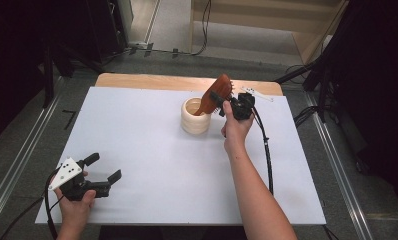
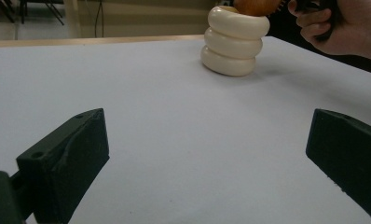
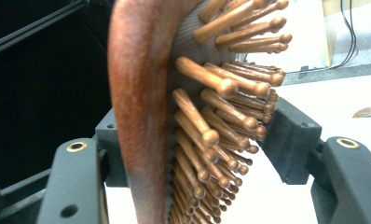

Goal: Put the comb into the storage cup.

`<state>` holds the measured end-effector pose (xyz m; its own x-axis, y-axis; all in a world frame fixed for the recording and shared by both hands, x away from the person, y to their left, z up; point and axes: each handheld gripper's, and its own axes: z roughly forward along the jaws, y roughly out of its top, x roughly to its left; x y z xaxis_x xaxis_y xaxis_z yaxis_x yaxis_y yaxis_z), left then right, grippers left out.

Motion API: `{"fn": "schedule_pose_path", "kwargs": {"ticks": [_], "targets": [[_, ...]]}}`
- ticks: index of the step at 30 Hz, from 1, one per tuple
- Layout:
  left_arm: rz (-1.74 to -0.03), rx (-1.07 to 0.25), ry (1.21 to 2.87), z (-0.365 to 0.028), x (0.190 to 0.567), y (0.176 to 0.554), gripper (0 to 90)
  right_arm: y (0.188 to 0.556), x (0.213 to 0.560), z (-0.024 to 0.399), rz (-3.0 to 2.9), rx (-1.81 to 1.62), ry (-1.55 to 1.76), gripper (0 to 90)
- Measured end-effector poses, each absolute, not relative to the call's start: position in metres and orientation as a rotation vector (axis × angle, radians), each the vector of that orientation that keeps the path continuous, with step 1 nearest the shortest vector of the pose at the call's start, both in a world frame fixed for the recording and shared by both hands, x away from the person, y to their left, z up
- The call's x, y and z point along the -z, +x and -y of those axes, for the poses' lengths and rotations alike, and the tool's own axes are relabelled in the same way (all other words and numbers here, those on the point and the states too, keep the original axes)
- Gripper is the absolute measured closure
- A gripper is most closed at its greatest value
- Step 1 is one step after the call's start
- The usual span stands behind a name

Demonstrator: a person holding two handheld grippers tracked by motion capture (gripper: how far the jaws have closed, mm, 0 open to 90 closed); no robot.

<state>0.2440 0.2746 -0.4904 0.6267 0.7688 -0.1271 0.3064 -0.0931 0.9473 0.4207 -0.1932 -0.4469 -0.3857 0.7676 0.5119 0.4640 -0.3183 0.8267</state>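
Wooden hairbrush (image 3: 183,116) in cream holder (image 1: 195,116), loosely between right tool (image 1: 222,101)

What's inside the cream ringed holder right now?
The wooden hairbrush stands handle-down in the holder, its bristled head leaning out above the rim. The holder's wall hides the handle's end and the bottom.

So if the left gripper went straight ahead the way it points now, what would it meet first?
Bare white table at first; further along that line stands the cream ringed holder, roughly ahead, though depth is hard to judge.
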Motion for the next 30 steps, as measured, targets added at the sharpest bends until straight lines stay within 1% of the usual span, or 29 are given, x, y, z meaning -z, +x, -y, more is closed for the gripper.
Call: {"fn": "schedule_pose_path", "kwargs": {"ticks": [3, 7, 9, 10, 12, 30], "targets": [[-0.894, -0.491, 1.675, -0.275, 0.490, 0.244, 0.0, 0.420, 0.446, 0.193, -1.674, -1.760, 1.558, 28.7], [-0.896, -0.491, 1.674, -0.275, 0.490, 0.244, 0.0, 0.419, 0.446, 0.193, -1.696, -1.757, 1.540, 15.4], [-0.897, -0.493, 1.674, -0.275, 0.490, 0.244, 0.0, 0.418, 0.444, 0.192, -1.706, -1.757, 1.519, 7.2], [-0.896, -0.493, 1.673, -0.275, 0.490, 0.244, 0.0, 0.416, 0.442, 0.192, -1.704, -1.744, 1.519, 6.7], [-0.894, -0.491, 1.673, -0.275, 0.490, 0.244, 0.0, 0.414, 0.440, 0.192, -1.714, -1.732, 1.504, 0.0], [-0.892, -0.495, 1.678, -0.274, 0.490, 0.244, 0.0, 0.393, 0.425, 0.203, -1.768, -1.637, 1.372, 0.0]]}}
